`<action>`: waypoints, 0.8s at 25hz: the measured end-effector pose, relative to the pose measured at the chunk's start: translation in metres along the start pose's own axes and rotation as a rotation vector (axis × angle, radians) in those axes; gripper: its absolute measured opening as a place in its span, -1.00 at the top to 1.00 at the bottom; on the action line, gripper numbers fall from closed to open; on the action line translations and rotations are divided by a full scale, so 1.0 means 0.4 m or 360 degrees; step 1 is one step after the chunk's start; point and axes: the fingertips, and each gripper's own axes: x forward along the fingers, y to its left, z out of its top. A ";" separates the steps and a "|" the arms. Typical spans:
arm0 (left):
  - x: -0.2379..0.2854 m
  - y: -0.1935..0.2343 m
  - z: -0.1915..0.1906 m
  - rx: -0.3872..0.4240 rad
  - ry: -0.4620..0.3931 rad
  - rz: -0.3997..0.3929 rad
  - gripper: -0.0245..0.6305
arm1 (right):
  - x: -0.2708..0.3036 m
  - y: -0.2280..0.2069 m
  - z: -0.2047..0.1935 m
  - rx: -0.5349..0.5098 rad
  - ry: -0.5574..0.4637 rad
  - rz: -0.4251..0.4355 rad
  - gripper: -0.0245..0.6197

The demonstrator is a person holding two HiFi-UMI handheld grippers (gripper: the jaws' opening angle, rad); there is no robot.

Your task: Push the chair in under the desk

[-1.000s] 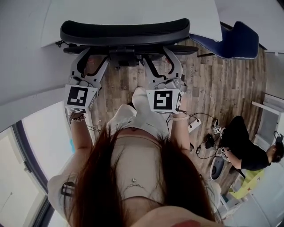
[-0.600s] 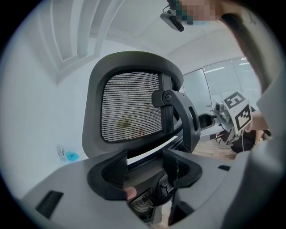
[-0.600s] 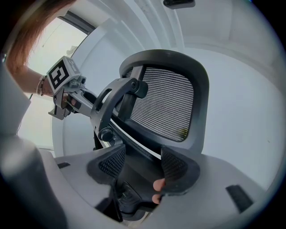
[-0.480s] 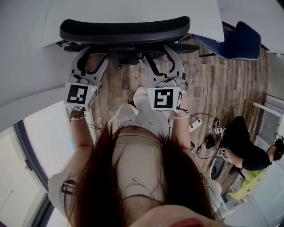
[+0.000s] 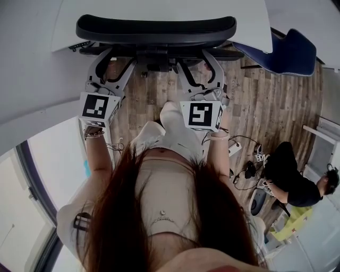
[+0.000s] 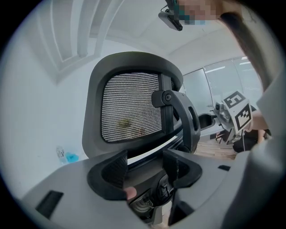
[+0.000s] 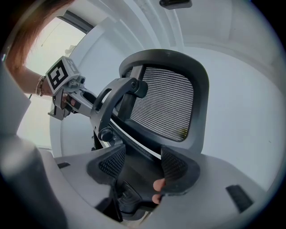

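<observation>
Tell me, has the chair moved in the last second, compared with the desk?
Yes. The chair has gone forward, away from the person. In the head view its black backrest now reaches further over the near edge of the white desk than it did a second ago.

A black mesh-backed office chair [image 5: 156, 31] blocks 12 o'clock, its backrest at the edge of the white desk top [image 5: 159, 9]; bare wood-plank floor [image 5: 151, 98] lies open just short of it; a blue padded chair [image 5: 289, 50] stands at 2 o'clock; black cables [image 5: 241, 159] and a seated person in black [image 5: 289, 178] crowd 4 o'clock; a white wall [image 5: 32, 79] closes 10 o'clock.
</observation>
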 end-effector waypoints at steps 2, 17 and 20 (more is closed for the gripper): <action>0.007 0.002 0.004 0.0001 -0.0001 0.0001 0.19 | 0.006 -0.008 -0.006 -0.0017 -0.0023 -0.0007 0.12; 0.044 0.022 0.010 0.0004 0.0005 -0.0005 0.19 | 0.042 -0.032 -0.013 -0.0027 -0.0039 -0.0018 0.12; 0.049 0.026 0.011 0.0005 0.0002 -0.0004 0.19 | 0.050 -0.032 -0.001 -0.0031 -0.0076 -0.0005 0.12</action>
